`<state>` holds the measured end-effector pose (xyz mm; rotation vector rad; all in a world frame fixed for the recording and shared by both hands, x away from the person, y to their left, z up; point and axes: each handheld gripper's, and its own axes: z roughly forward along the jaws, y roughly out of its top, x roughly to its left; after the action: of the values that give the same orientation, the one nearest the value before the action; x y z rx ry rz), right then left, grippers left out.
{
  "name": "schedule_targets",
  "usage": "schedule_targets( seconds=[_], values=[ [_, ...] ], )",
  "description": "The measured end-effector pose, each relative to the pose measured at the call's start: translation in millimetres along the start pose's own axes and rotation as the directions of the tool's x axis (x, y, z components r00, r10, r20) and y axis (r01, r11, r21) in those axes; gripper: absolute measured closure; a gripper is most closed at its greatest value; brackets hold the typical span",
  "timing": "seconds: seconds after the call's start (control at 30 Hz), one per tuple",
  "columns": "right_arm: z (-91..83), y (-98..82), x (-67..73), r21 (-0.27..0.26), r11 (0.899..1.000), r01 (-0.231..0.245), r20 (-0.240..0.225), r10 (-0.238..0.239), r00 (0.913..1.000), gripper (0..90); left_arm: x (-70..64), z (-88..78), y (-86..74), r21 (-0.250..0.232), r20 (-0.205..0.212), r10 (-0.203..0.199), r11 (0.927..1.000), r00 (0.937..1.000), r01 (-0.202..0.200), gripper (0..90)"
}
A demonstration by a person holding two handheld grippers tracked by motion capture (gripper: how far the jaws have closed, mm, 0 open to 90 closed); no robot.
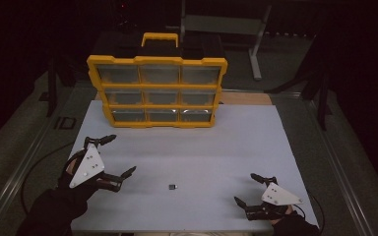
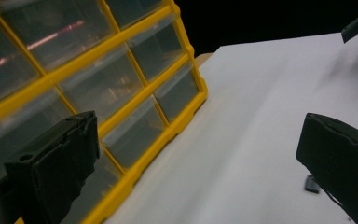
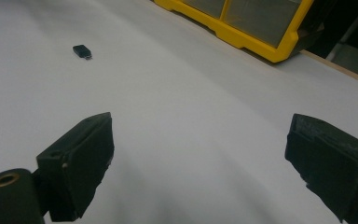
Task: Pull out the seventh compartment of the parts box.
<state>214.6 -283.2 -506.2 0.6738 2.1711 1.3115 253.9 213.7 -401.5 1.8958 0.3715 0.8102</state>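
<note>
I hold my left tool (image 1: 116, 156) with its jaws spread wide and nothing between them. One jaw tip points toward the yellow organizer case (image 1: 157, 91), the other toward the small black part (image 1: 172, 187). The grey plate on top of this tool faces up, and my dark sleeve (image 1: 54, 211) runs back from it to the near edge of the white tabletop (image 1: 216, 147).

My right tool (image 1: 250, 189) is likewise spread wide and empty, hovering low over the tabletop to the right of the small black part and well apart from it. In the right gripper view the two jaws stand far apart with bare white surface between them, and the part (image 3: 82, 51) lies farther off, up and to the left.

The small black part lies flat on the tabletop by itself, well in front of the organizer case, between my two tools but nearer the left one. In the left gripper view it (image 2: 312, 184) peeks out just beside the edge of one jaw.

The organizer case stands upright at the far side of the tabletop. Its clear-fronted compartments, in three rows of three, face me, and its handle (image 1: 160, 38) is on top. I cannot tell what the compartments hold.
</note>
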Motion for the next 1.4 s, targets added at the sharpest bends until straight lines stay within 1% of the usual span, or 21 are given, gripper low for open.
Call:
schedule_targets(
  seconds=[0.07, 0.13, 0.2, 0.23, 0.27, 0.3, 0.33, 0.4, 0.6, 0.93, 1.0, 1.1, 1.13, 1.17, 1.23, 1.27, 1.33, 1.37, 1.4],
  values=[
    [0.0, 0.2, 0.3, -0.002, 1.000, -0.006, 0.000, 0.006, 1.0000, 7.8, 2.9, 2.7, 3.6, 0.000, -0.008, 0.015, 0.9999, 0.9998, -0.015, 0.0],
    [-0.1, 0.2, -0.1, -0.005, 1.000, -0.002, 0.001, 0.002, 1.0000, 7.8, 5.9, 6.1, 6.2, 0.005, -0.010, 0.033, 0.9995, 0.9994, -0.033, 0.0],
    [-0.1, 0.4, 0.0, -0.006, 1.000, 0.000, 0.003, 0.000, 1.0000, 7.8, 8.6, 9.8, 8.1, 0.001, -0.008, 0.038, 0.9993, 0.9992, -0.038, 0.0],
    [-0.2, 0.5, 0.3, -0.007, 1.000, -0.003, 0.002, 0.003, 1.0000, 7.9, 9.4, 11.9, 8.8, 0.004, -0.007, 0.041, 0.9991, 0.9991, -0.041, 0.0],
    [-0.3, 0.6, 0.3, -0.007, 1.000, -0.003, 0.000, 0.003, 1.0000, 7.8, 10.7, 13.6, 9.6, 0.010, -0.007, 0.055, 0.9984, 0.9985, -0.055, 0.0],
    [-0.3, 0.6, 0.3, -0.007, 1.000, -0.003, 0.000, 0.003, 1.0000, 7.8, 10.7, 13.6, 9.6, 0.010, -0.007, 0.055, 0.9984, 0.9985, -0.055, 0.0],
    [-0.4, 0.6, 0.4, -0.007, 1.000, -0.004, 0.000, 0.004, 1.0000, 7.9, 13.0, 18.0, 10.7, 0.019, -0.007, 0.069, 0.9975, 0.9976, -0.069, 0.0],
    [-0.5, 0.7, 0.1, -0.007, 1.000, -0.004, -0.001, 0.004, 1.0000, 7.8, 15.4, 21.1, 11.4, 0.029, -0.007, 0.080, 0.9964, 0.9967, -0.080, 0.0],
    [-0.4, 0.7, 0.2, -0.008, 1.000, -0.002, -0.001, 0.002, 1.0000, 7.9, 22.7, 29.5, 13.6, 0.051, -0.010, 0.108, 0.9930, 0.9942, -0.107, 0.0],
    [-0.1, 0.5, 0.4, -0.006, 1.000, -0.005, -0.001, 0.005, 1.0000, 7.9, 35.6, 42.5, 13.9, 0.085, -0.020, 0.129, 0.9882, 0.9914, -0.127, 0.0],
    [-0.1, 0.4, 0.3, -0.005, 1.000, -0.004, 0.000, 0.004, 1.0000, 7.9, 38.1, 45.5, 12.9, 0.090, -0.015, 0.128, 0.9879, 0.9916, -0.126, 0.0],
    [0.0, 0.3, 0.6, -0.004, 1.000, -0.005, -0.002, 0.005, 1.0000, 7.9, 41.4, 51.0, 10.9, 0.108, -0.013, 0.137, 0.9849, 0.9904, -0.135, 0.0],
    [-0.1, 0.4, 0.6, -0.003, 1.000, -0.005, -0.002, 0.005, 1.0000, 7.9, 42.2, 53.0, 10.0, 0.114, -0.020, 0.144, 0.9835, 0.9893, -0.141, 0.0],
    [-0.2, 0.4, 0.7, -0.003, 1.000, -0.005, -0.002, 0.005, 1.0000, 7.8, 43.5, 55.0, 9.2, 0.120, -0.014, 0.146, 0.9824, 0.9892, -0.143, 0.0],
    [-0.3, 0.4, 0.7, -0.004, 1.000, -0.005, -0.002, 0.005, 1.0000, 7.9, 45.0, 59.2, 7.4, 0.126, -0.016, 0.149, 0.9813, 0.9887, -0.146, 0.0],
    [-0.4, 0.3, 0.6, -0.003, 1.000, -0.004, -0.002, 0.004, 1.0000, 7.9, 45.7, 61.1, 6.4, 0.130, -0.012, 0.145, 0.9812, 0.9893, -0.142, 0.0],
    [-0.6, 0.3, 0.1, -0.002, 1.000, 0.001, -0.003, -0.001, 1.0000, 7.9, 46.3, 63.1, 5.3, 0.133, -0.017, 0.148, 0.9805, 0.9888, -0.145, 0.0],
    [-0.6, 0.2, 0.0, -0.001, 1.000, 0.002, -0.003, -0.002, 1.0000, 7.9, 47.5, 66.6, 3.4, 0.141, -0.014, 0.151, 0.9789, 0.9884, -0.148, 0.0],
    [-0.6, 0.2, -0.1, 0.000, 1.000, 0.002, -0.002, -0.002, 1.0000, 7.8, 47.8, 68.9, 2.4, 0.146, -0.019, 0.156, 0.9776, 0.9875, -0.152, 0.0]
  ],
)
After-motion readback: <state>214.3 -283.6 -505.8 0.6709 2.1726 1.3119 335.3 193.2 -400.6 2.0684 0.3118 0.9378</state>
